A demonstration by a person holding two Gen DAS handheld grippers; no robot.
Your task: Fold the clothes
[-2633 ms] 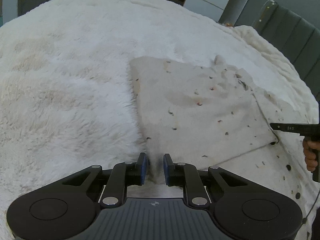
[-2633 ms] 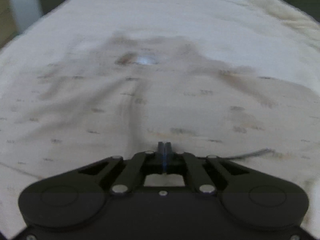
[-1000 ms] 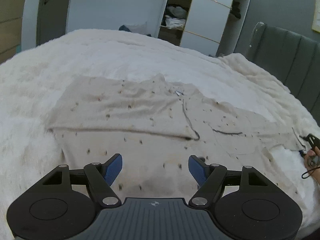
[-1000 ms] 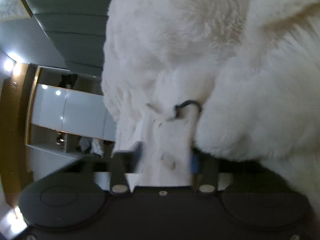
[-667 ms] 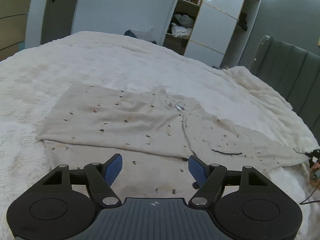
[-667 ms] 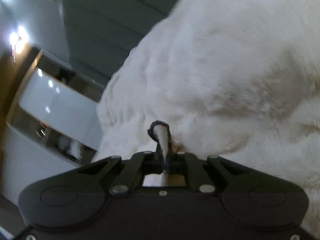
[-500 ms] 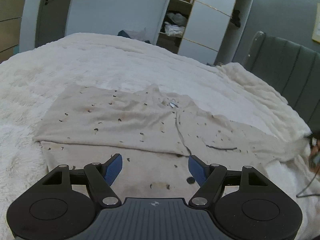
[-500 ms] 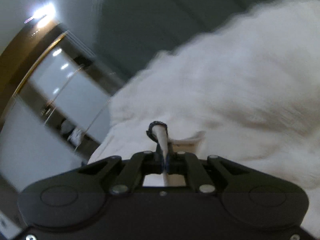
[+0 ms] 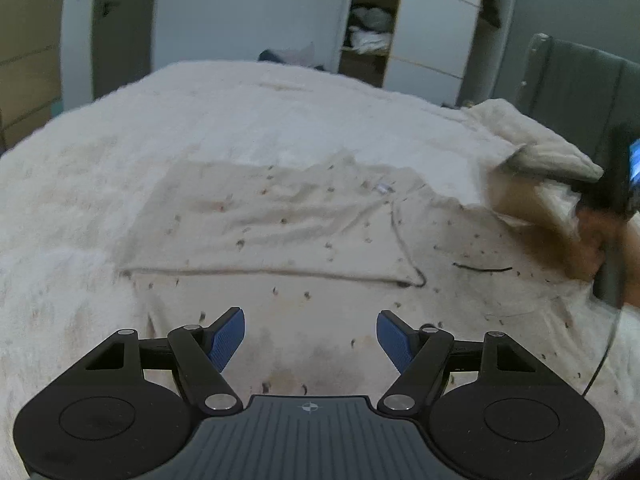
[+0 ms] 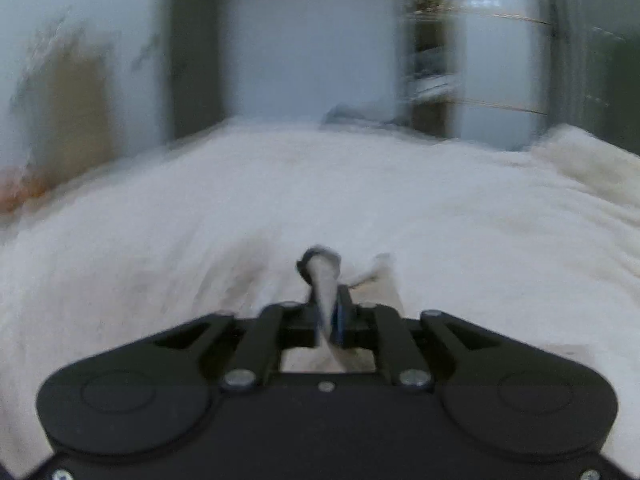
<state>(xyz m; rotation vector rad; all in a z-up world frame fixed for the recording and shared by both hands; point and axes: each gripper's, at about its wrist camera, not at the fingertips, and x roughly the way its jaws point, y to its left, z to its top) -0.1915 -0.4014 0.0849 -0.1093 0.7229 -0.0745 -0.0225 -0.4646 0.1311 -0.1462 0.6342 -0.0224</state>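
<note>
- Two blue-padded fingers of the left gripper (image 9: pixel 310 338) stand wide apart at the frame's bottom, holding nothing, above the garment (image 9: pixel 320 248).
- Cream, dark-flecked and partly folded, the garment lies mid-frame on a fluffy white bedspread (image 9: pixel 248 120).
- At the right edge, the right gripper (image 10: pixel 329 320) has just been opening its jaws, a garment corner still between them; blur hides whether the pads press.
- Beyond stand a wardrobe (image 9: pixel 432 28) and door (image 9: pixel 120 20).
</note>
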